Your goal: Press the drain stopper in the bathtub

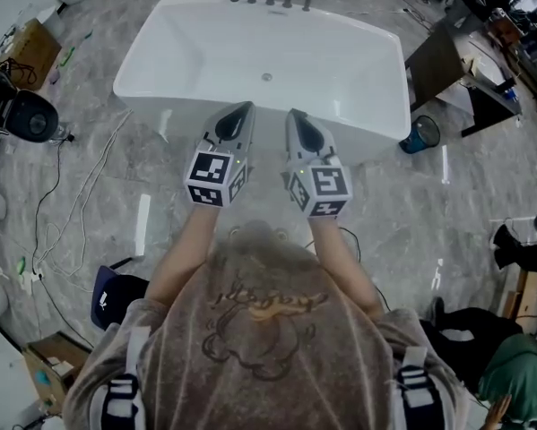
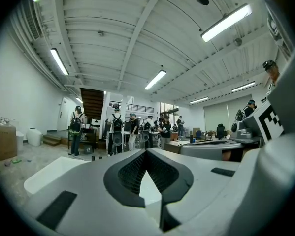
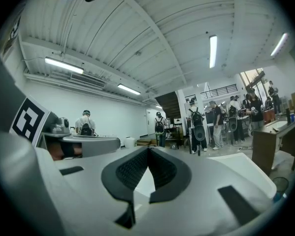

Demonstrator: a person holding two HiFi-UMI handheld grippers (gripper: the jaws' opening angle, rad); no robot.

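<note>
Before a glossy white rectangular bathtub (image 1: 196, 38), round drain stopper (image 1: 267, 77) mid-basin, left tongs (image 1: 246, 107) and right tongs (image 1: 292, 113) each pressed together.

Left claw (image 1: 244, 107), right claw (image 1: 294, 115): matched pair. Pale grey-white moulded shells taper to a narrow nose, with dark grey lining along the inner edges. Each carries a cube (image 1: 216, 178) at the rear, white faces printed with black square markers.

From the claws' own views:
- Jaw pads (image 2: 132, 170) are black with a fine mesh-like texture, framing a teardrop-shaped opening.
- Black rectangular insets (image 2: 56, 208) are set into the white shell on either side.

Person:
- Short-sleeved T-shirt (image 1: 268, 365), washed grey-brown. It bears a darker line drawing with yellowish lettering, possibly a cartoon figure, too blurred to read.
- Shoulder straps (image 1: 123, 399), black with white bands, one on each side.
</note>
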